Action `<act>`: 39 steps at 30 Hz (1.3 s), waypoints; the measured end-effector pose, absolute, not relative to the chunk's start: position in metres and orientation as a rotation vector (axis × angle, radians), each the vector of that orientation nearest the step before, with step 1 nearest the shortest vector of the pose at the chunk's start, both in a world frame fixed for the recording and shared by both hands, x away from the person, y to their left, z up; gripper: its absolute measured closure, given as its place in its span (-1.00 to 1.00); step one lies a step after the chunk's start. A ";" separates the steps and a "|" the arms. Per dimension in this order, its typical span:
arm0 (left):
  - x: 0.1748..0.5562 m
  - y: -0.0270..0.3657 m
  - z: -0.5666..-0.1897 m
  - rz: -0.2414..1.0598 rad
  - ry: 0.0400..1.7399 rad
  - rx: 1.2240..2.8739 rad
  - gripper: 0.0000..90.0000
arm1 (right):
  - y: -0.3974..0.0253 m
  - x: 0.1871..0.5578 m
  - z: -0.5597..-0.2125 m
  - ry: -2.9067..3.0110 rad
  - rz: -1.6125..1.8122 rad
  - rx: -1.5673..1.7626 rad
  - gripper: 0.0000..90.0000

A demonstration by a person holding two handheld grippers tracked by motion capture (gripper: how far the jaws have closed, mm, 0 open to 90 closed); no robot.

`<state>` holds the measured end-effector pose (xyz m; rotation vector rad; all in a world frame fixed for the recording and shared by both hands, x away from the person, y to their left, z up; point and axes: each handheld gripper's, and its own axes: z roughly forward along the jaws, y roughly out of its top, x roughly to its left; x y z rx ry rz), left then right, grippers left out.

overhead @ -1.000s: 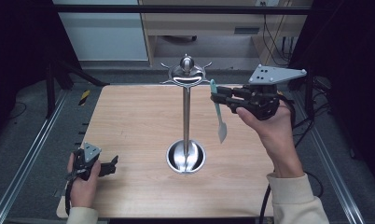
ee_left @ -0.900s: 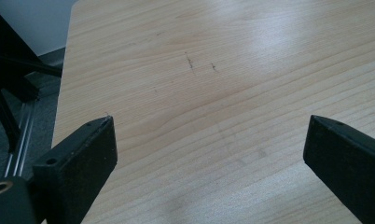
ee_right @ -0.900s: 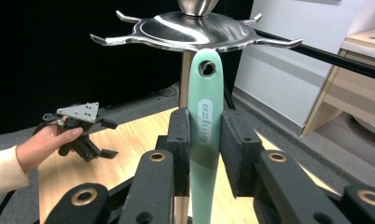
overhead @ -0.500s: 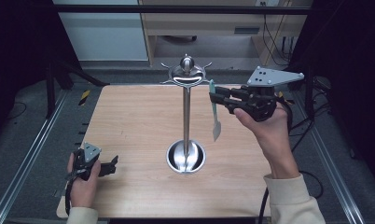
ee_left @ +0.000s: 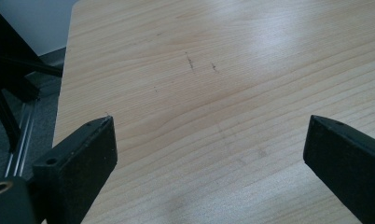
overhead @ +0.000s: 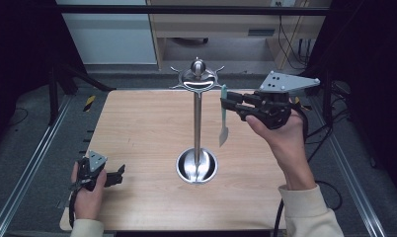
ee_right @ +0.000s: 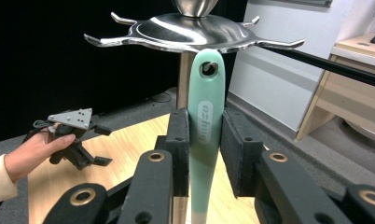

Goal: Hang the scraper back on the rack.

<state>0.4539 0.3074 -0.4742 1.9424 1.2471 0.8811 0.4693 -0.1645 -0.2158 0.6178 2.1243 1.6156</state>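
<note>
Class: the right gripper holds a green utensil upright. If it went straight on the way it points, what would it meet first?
Probably the metal stand: its pole lies just behind the utensil held by the right gripper.

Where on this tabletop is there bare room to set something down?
The table is bare from its left edge to the stand's base, ahead of the left tongs. Crowded: around the stand's pole, where the right tongs hold the green utensil.

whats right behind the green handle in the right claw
In the right gripper view, the rack's steel pole rises just behind the handle, with a hook of the rack's top above the hang hole. The handle covers part of the pole.
</note>
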 end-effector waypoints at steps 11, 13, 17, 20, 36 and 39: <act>0.454 0.307 -0.475 0.878 1.248 1.942 -0.94 | -0.169 0.468 -0.217 2.132 1.606 0.621 0.55; 0.454 0.308 -0.474 0.881 1.248 1.941 -0.94 | -0.170 0.466 -0.218 2.135 1.595 0.623 0.52; 0.454 0.308 -0.474 0.880 1.249 1.941 -0.94 | -0.175 0.463 -0.222 2.135 1.555 0.646 0.41; 0.454 0.307 -0.475 0.878 1.249 1.943 -0.94 | -0.178 0.461 -0.226 2.128 1.512 0.666 0.25; 0.454 0.308 -0.475 0.879 1.251 1.945 -0.94 | -0.193 0.464 -0.278 2.046 1.297 0.852 -0.69; 0.454 0.307 -0.475 0.882 1.251 1.946 -0.94 | -0.196 0.465 -0.292 2.053 1.284 0.881 -0.74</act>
